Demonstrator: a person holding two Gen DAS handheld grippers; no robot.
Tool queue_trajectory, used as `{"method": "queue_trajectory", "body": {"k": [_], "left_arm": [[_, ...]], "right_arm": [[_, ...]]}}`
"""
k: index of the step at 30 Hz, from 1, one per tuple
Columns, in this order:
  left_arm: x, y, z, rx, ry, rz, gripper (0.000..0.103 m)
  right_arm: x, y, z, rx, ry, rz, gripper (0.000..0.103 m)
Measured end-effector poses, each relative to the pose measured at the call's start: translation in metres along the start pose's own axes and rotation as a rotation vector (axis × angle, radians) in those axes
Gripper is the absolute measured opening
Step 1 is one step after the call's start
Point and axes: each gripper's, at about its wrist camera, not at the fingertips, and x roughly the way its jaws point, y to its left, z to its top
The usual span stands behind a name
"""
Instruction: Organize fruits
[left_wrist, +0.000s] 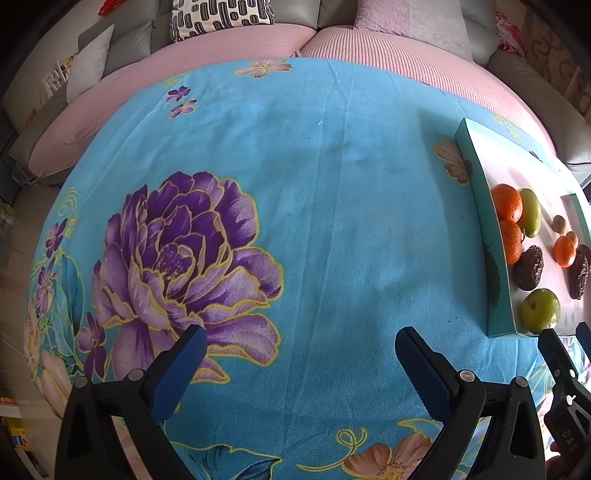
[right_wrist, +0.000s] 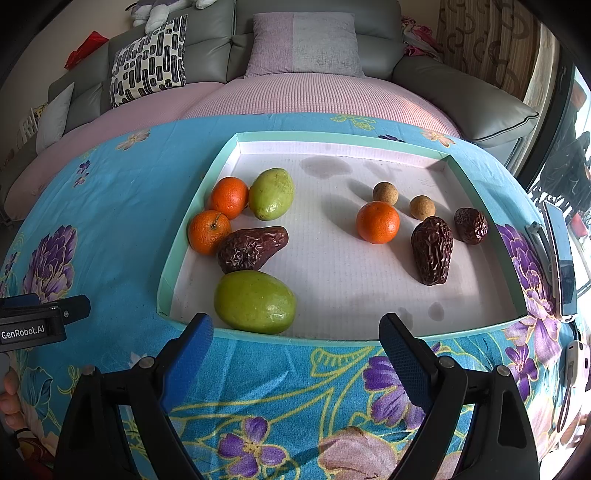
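Both your grippers hang over the floral cloth with jaws wide and empty; all the fruit lies in the tray (right_wrist: 480, 206).

Your right gripper (right_wrist: 295, 332) sits just short of the tray's near rim, with the near green fruit (right_wrist: 255, 301) just inside that rim. Behind it, against the tray's left wall: a wrinkled date (right_wrist: 251, 247), two oranges (right_wrist: 207, 230) (right_wrist: 229, 196), a second green fruit (right_wrist: 271, 192). Toward the tray's right wall: a lone orange (right_wrist: 377, 221), two small tan balls (right_wrist: 385, 192) (right_wrist: 422, 206), a large date (right_wrist: 432, 249), a small date (right_wrist: 470, 225). Your left gripper (left_wrist: 301, 345) is well to the left of the tray, over bare blue cloth (left_wrist: 332, 221).
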Motion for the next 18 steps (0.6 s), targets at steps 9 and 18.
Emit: {"method": "queue_trajectory", "body": {"k": [9,18], "left_arm": [[-0.0003,-0.0006,0.0001,-0.001,0.0,0.0,0.103],[-0.004,-0.0009,-0.0014,-0.002,-0.014,0.001,0.103]], "right_arm": [[0.0,0.0001,0.0001,0.0,0.0,0.0,0.092],[0.0,0.0005,0.0001,0.0,0.0,-0.001,0.092]]}}
